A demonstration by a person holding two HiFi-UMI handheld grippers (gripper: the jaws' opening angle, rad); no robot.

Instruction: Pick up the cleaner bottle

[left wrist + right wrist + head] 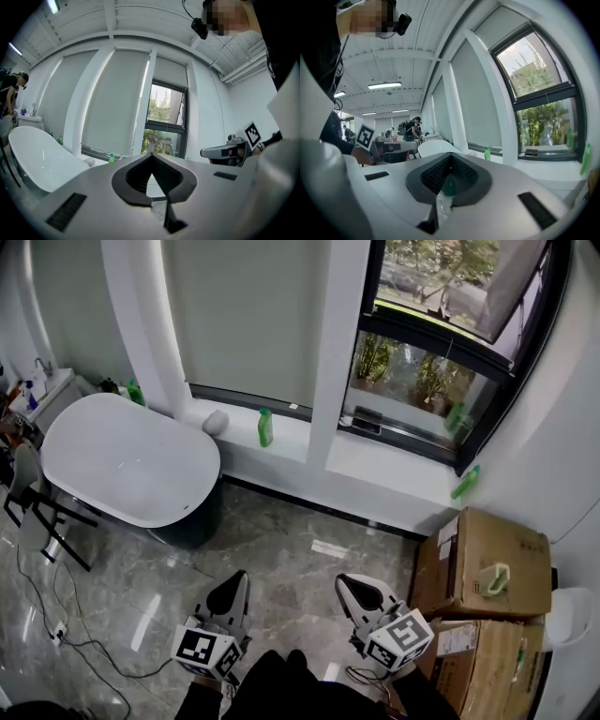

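The cleaner bottle (pixel 265 427) is a small green bottle that stands upright on the white window sill (pixel 291 439), to the right of the bathtub. It also shows far ahead as the green bottle (pixel 111 158) in the left gripper view and as the green bottle (pixel 487 153) in the right gripper view. My left gripper (pixel 232 589) and right gripper (pixel 356 589) hover side by side low over the marble floor, well short of the sill. Both point toward the window. The left gripper (pixel 151 153) is shut and empty. The right gripper (pixel 450 155) also looks shut, with nothing held.
A white oval bathtub (pixel 131 460) stands at the left, with a second green bottle (pixel 136 392) behind it. A third green bottle (pixel 466 482) is on the right-hand sill. Cardboard boxes (pixel 487 563) are stacked at the right. Cables (pixel 75 638) and a folding stand (pixel 42 512) lie on the floor at the left.
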